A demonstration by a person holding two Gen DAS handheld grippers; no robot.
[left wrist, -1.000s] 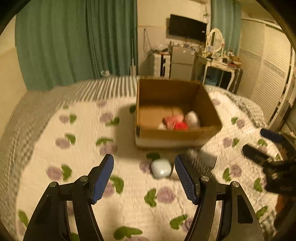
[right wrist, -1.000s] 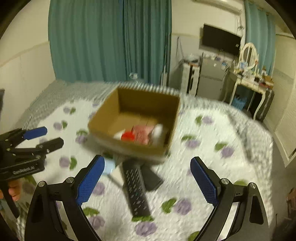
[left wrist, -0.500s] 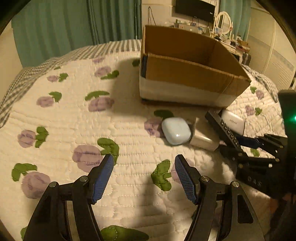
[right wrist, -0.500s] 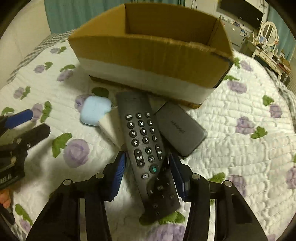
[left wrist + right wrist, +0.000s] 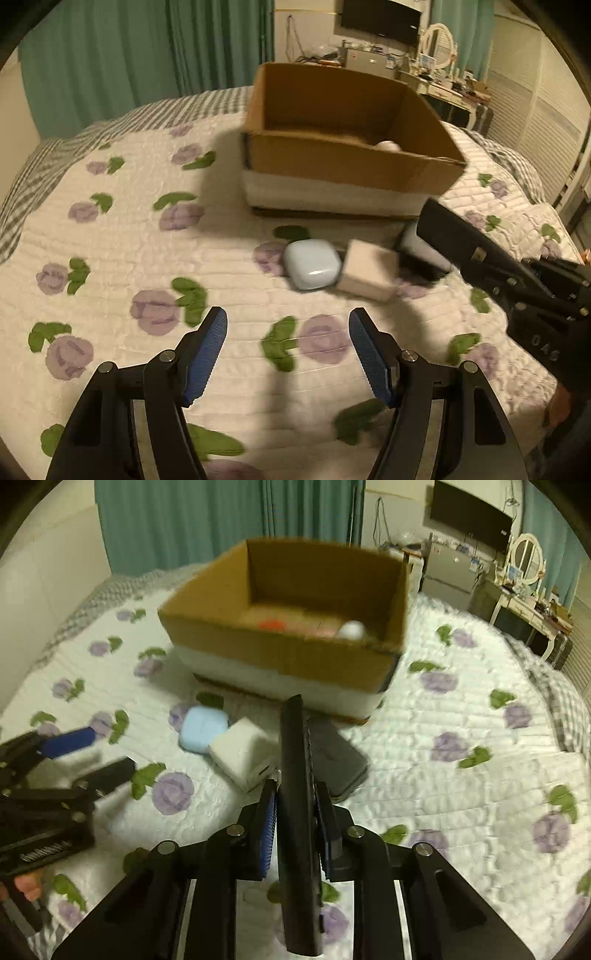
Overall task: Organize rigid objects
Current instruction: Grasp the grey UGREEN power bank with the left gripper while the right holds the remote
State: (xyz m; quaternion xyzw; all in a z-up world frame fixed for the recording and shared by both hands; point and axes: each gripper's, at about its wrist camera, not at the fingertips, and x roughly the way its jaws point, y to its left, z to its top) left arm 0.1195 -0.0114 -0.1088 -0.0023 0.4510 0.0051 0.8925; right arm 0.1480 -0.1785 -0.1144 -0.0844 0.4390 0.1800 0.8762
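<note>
My right gripper (image 5: 295,801) is shut on a black remote control (image 5: 295,775), held on edge above the bed; the remote also shows in the left wrist view (image 5: 458,240). A cardboard box (image 5: 280,653) stands behind it, also in the left wrist view (image 5: 351,166), holding a red item (image 5: 271,624) and a white ball (image 5: 352,629). A light blue case (image 5: 312,264), a white block (image 5: 369,275) and a dark flat device (image 5: 336,757) lie on the quilt in front of the box. My left gripper (image 5: 288,350) is open and empty, short of the blue case.
The flowered white quilt (image 5: 147,258) covers the bed. Green curtains (image 5: 147,55) hang behind. A TV (image 5: 471,517), a dresser with a mirror (image 5: 528,559) and white shutter doors (image 5: 543,122) stand at the right.
My right gripper has closed on the remote and lifted it off the quilt, turned on edge. My left gripper has drawn back a little and stays open.
</note>
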